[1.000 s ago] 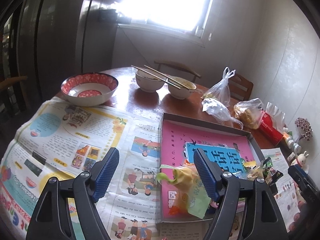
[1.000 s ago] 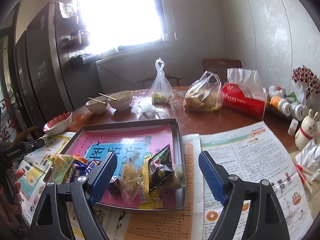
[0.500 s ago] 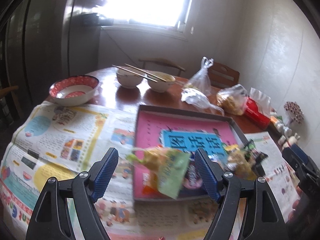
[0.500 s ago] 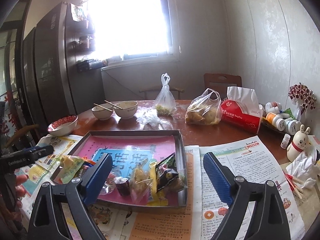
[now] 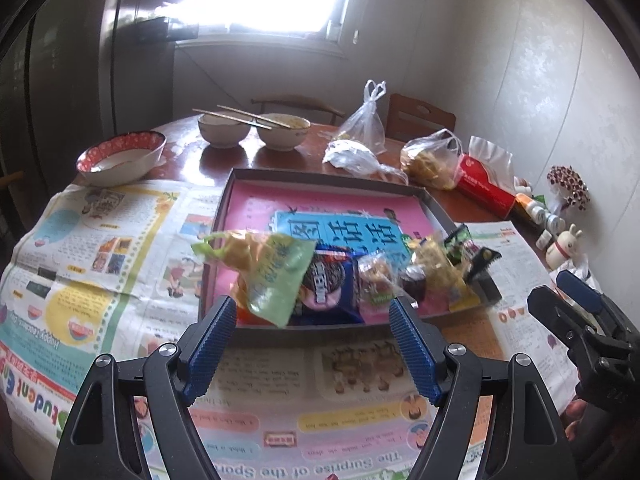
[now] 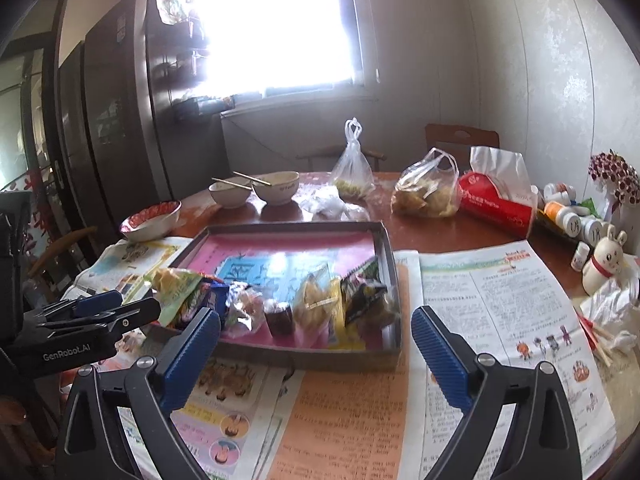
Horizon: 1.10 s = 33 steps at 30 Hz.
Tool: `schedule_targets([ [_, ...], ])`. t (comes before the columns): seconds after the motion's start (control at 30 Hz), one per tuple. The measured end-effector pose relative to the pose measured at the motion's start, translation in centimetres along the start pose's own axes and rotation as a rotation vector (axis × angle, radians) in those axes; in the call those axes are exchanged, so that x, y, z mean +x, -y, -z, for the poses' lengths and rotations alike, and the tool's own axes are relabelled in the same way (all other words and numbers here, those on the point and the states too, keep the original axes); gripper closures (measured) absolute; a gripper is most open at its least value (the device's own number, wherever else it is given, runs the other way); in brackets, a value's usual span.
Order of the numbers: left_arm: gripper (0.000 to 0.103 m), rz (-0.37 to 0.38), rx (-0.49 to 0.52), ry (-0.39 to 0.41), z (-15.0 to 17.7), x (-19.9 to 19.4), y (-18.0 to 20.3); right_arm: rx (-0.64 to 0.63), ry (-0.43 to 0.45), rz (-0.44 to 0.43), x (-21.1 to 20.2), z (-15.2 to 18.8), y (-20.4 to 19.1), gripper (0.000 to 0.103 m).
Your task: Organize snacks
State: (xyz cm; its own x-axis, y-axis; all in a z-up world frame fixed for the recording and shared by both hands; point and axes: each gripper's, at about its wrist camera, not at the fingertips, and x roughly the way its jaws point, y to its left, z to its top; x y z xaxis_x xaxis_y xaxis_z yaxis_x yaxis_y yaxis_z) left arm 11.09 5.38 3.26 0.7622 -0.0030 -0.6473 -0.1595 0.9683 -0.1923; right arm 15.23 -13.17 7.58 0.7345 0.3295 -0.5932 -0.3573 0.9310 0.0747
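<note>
Snacks (image 5: 352,280) in crinkly wrappers along tray (image 5: 320,178) front, left gripper (image 5: 310,320) and right gripper (image 6: 316,330) open, empty

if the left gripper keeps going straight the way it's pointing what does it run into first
Most likely the near wall of the tray, then the blue chocolate-biscuit packet and the green snack bag just behind it. The left gripper is open and empty. Depth is hard to judge in the fisheye view.

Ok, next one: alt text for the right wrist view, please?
A shallow tray on a newspaper-covered table holds a row of snack packets along its near edge. The open, empty right claw frames it; the left claw shows at left. Bowls and bagged food sit behind.
</note>
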Motion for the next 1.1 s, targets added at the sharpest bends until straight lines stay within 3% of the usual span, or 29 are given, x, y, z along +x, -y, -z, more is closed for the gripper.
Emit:
schedule_targets([
  [0.47,0.023,0.012,0.034,-0.060,3.7,-1.1,0.9,0.000,-0.051,-0.044,-1.7,2.6,-0.5,0.006],
  [1.1,0.023,0.013,0.062,-0.081,5.8,-1.8,1.2,0.006,-0.110,0.000,-1.9,5.9,-1.1,0.006],
])
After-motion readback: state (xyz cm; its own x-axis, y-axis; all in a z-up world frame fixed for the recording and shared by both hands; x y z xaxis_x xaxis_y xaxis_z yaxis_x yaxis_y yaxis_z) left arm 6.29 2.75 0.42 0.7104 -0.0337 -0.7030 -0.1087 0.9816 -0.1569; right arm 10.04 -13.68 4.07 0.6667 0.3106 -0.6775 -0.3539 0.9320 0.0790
